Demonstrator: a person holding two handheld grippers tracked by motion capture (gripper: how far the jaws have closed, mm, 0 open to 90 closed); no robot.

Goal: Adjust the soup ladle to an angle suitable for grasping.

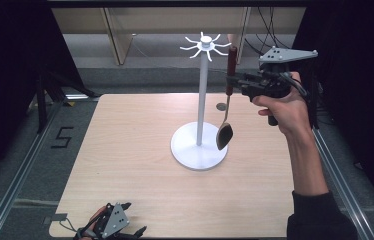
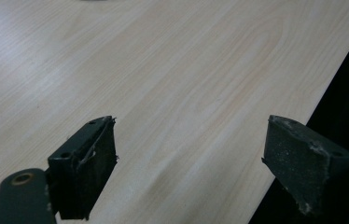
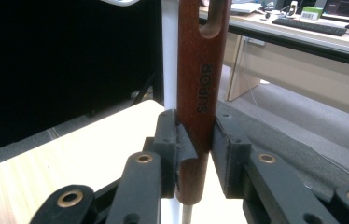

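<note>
Your right gripper (image 1: 233, 80) is clenched on the spoon (image 1: 226, 112). In the right gripper view, both black pads (image 3: 226, 154) press the brown wooden handle (image 3: 200, 88) from either side, near its lower end, with no gap showing. The handle stands upright between the jaws; the word SUPOR runs along it, and a hanging slot (image 3: 213, 18) opens near its top. A thin metal shank leaves the handle below the jaws.

In the high view you hold the spoon raised off the table (image 1: 125, 165), handle up and bowl (image 1: 224, 136) down. The bowl hangs just over the right part of the round white base (image 1: 190, 150) of the hanging stand (image 1: 203, 95); whether it touches the base cannot be told. The top of the handle sits just right of the stand's crown of white hooks (image 1: 206, 46), close to one hook tip; contact cannot be told there either.

The stand's white pole (image 3: 169, 51) rises directly behind the handle in the right gripper view, so pole and hooks are the nearest things in the spoon's way.

Your left gripper (image 2: 191, 158) is released: its jaws stand wide apart with nothing between them, above bare wood beside the table's edge. The high view places it at the near left corner of the table, well apart from the stand.

The high view gives the whole spoon, stand and layout. The right gripper view gives the grip itself, the lettering and the slot, plus a desk with a keyboard (image 3: 310, 25) far behind.
</note>
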